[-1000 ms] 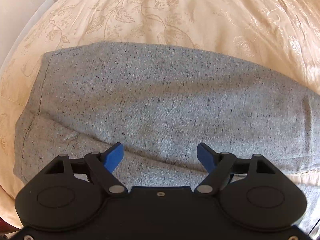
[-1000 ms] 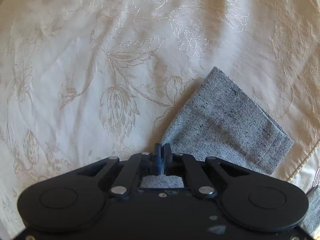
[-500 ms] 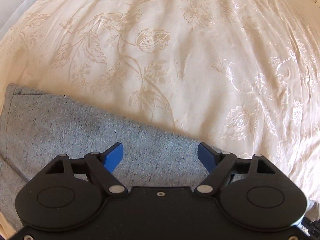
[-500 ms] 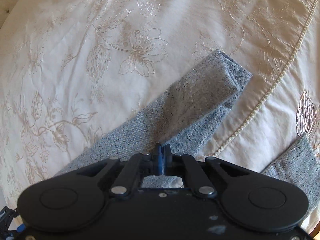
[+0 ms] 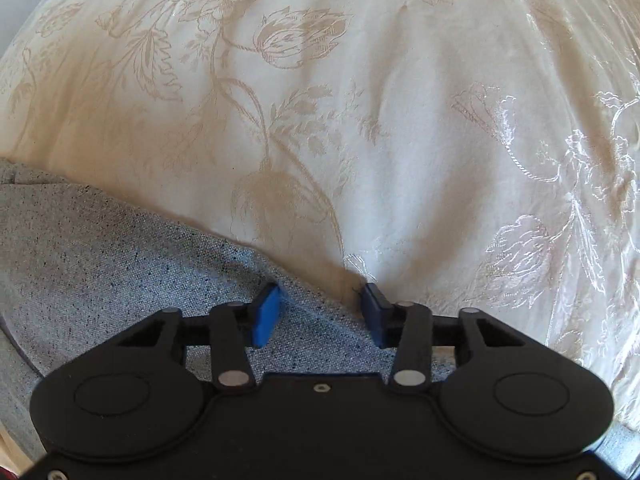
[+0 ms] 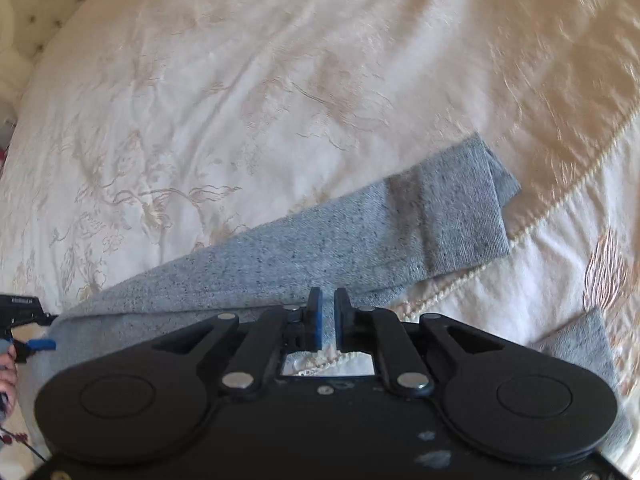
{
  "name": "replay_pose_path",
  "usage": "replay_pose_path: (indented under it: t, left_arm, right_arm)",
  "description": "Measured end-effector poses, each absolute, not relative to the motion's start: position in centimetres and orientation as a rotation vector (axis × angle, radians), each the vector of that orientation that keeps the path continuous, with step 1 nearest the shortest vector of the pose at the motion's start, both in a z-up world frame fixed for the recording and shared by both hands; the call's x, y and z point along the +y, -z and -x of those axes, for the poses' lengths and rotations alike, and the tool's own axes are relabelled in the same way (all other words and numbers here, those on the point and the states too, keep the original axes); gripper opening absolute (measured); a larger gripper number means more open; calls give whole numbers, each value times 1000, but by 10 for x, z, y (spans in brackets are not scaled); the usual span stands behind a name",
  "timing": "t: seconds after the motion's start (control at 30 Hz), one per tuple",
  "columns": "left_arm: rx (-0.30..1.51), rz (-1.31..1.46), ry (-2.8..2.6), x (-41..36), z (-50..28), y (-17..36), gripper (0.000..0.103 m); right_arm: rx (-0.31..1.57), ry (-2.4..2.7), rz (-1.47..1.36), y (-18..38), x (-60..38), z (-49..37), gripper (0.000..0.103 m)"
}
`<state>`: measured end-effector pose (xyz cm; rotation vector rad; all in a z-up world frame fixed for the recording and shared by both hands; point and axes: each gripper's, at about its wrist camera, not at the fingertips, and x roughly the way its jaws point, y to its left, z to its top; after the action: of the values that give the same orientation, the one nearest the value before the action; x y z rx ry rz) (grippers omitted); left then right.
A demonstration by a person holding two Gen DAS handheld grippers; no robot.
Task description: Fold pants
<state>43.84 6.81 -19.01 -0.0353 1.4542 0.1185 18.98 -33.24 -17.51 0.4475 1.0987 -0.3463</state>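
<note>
Grey flecked pants (image 5: 120, 280) lie on a cream bedspread, filling the lower left of the left wrist view. My left gripper (image 5: 322, 310) points straight down at their upper edge. Its jaws are closing with that edge between them, and the blue pads (image 5: 266, 316) stand clear of the cloth. In the right wrist view one pant leg (image 6: 320, 248) stretches flat to its hem (image 6: 472, 200). My right gripper (image 6: 329, 318) hovers over that leg's near edge. Its jaws are opening, with a narrow gap and grey cloth showing behind it.
The floral bedspread (image 5: 360, 120) spreads all around the pants. A corded seam (image 6: 560, 208) runs past the leg's hem. A second grey hem (image 6: 580, 344) lies at the lower right. The left gripper (image 6: 24, 320) and a hand (image 6: 6, 368) show at the far left edge.
My left gripper slid along the pants to their upper edge, sank closer, and its jaws narrowed. My right gripper rolled and drew back, and its shut jaws parted from the pant leg.
</note>
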Motion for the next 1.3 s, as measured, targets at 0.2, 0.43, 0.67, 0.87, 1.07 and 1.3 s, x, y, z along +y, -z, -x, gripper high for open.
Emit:
replay_pose_path:
  t: [0.2, 0.43, 0.67, 0.87, 1.07, 1.3]
  left_arm:
    - [1442, 26, -108, 69, -434, 190, 43]
    - [1427, 17, -96, 65, -429, 192, 43]
    - [1420, 39, -70, 78, -426, 178, 16]
    - [1379, 94, -13, 97, -403, 130, 11]
    - [1283, 92, 41, 115, -363, 71, 11]
    - [1172, 58, 77, 127, -286, 21, 10]
  right_arm:
    - [1054, -73, 340, 168, -258, -205, 40]
    - [1107, -215, 612, 215, -230, -218, 39]
    - [1136, -159, 408, 206, -259, -234, 4]
    - [1073, -116, 311, 159, -270, -224, 4]
    - [1030, -97, 369, 116, -261, -204, 4]
    - [982, -121, 371, 64, -248, -135, 4]
